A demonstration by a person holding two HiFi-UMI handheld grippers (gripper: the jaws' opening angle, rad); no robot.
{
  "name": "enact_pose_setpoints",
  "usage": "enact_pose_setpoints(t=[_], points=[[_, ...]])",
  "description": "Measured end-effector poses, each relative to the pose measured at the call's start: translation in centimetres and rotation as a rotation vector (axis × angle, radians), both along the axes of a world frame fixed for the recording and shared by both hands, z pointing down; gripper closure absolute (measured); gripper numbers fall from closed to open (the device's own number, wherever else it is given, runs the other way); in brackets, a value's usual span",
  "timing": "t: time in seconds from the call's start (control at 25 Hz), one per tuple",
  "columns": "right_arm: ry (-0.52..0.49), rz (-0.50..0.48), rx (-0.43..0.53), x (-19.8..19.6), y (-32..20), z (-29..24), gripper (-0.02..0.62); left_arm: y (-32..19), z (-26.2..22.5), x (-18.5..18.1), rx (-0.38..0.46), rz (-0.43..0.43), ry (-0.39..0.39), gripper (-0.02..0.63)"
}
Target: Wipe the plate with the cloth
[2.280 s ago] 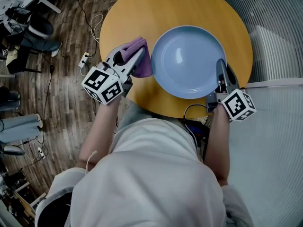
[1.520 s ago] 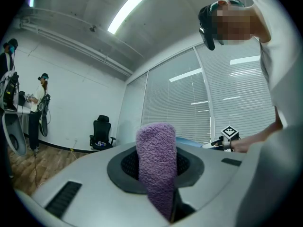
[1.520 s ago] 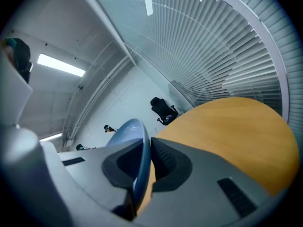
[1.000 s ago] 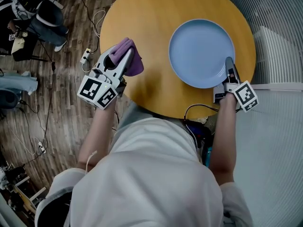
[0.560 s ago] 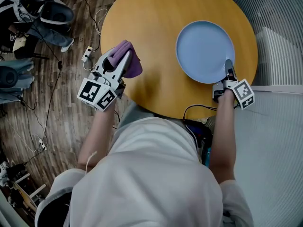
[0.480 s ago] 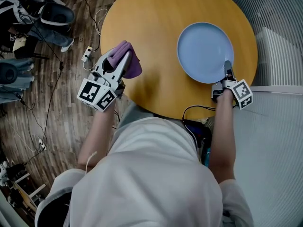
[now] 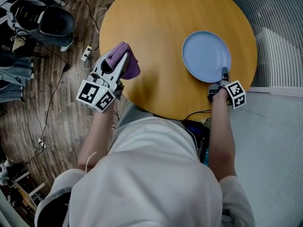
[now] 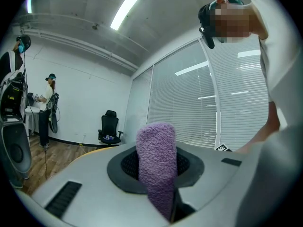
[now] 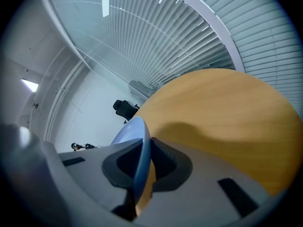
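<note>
The left gripper (image 7: 122,60) is clamping a fluffy purple cloth (image 7: 133,68) between its jaws, with the bunched fabric poking out past the tips, and it is hovering at the left edge of the round yellow wooden surface (image 7: 156,22). The right gripper (image 7: 223,73) is pinching the near rim of the round pale blue plate (image 7: 206,55), its jaws standing almost together with only the thin rim between them. In the right gripper view the plate is showing edge-on and tilted, and I cannot tell whether its far side is resting on the surface. The plate is sitting over the right half of the surface, well apart from the cloth, with bare wood between the two. The coming wipe is probably turning on that gap: the plate is lying to the right of the cloth-bearing left gripper, its hollow face is looking upward, and the right hand is already serving as the steadying hold
</note>
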State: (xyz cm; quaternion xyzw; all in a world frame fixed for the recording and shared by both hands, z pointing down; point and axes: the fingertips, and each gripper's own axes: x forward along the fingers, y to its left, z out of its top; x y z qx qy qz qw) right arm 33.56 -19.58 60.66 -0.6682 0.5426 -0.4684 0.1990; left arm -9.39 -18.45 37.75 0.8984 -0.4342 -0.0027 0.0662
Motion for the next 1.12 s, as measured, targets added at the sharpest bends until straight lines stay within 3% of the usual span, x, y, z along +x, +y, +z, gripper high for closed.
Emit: enact_pose_setpoints(t=[0.28, 1.12], points=[[-0.003, 0.053, -0.076, 0.2, 1.3, 3.2, 0.558, 0.1, 0.9, -0.3, -0.016, -0.006, -0.009, 0.523], [0.024, 0.101, -0.162, 1.4, 2.7, 4.6, 0.557, -0.1, 0.3, -0.5, -0.038, -0.028, -0.029, 0.523]])
